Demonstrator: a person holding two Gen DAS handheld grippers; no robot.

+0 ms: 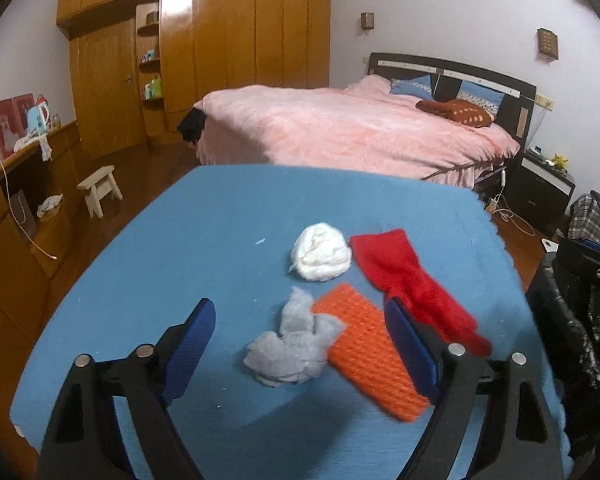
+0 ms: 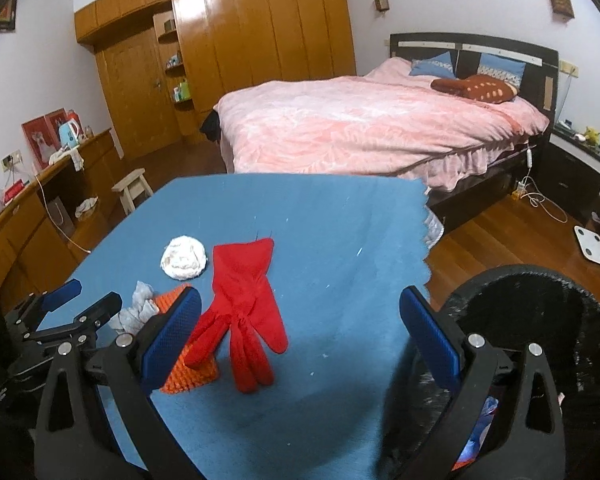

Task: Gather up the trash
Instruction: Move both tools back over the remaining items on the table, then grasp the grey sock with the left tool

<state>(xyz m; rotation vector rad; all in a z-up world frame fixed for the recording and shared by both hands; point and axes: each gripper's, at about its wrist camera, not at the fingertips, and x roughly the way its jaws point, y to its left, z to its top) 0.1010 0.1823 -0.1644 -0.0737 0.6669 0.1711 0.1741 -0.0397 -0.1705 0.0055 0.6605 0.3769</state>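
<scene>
Over blue cloth (image 1: pixel 180 240), both fingers (image 1: pixel 194 344) wide, empty

Matt blue cloth (image 1: pixel 180 260) under knitted orange piece (image 1: pixel 374 360); glossy wooden wardrobe (image 1: pixel 240 40).

Both wrist views bedward, table (image 1: pixel 180 240) shared.

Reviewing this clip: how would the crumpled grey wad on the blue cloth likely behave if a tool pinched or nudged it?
The grey wad looks like crumpled tissue, so it is probably very light and would crush between the pads. Its irregular, flattened shape suggests it would slide on the blue cloth instead of rolling. It touches the orange knit piece, so a nudge might shift that too.
</scene>
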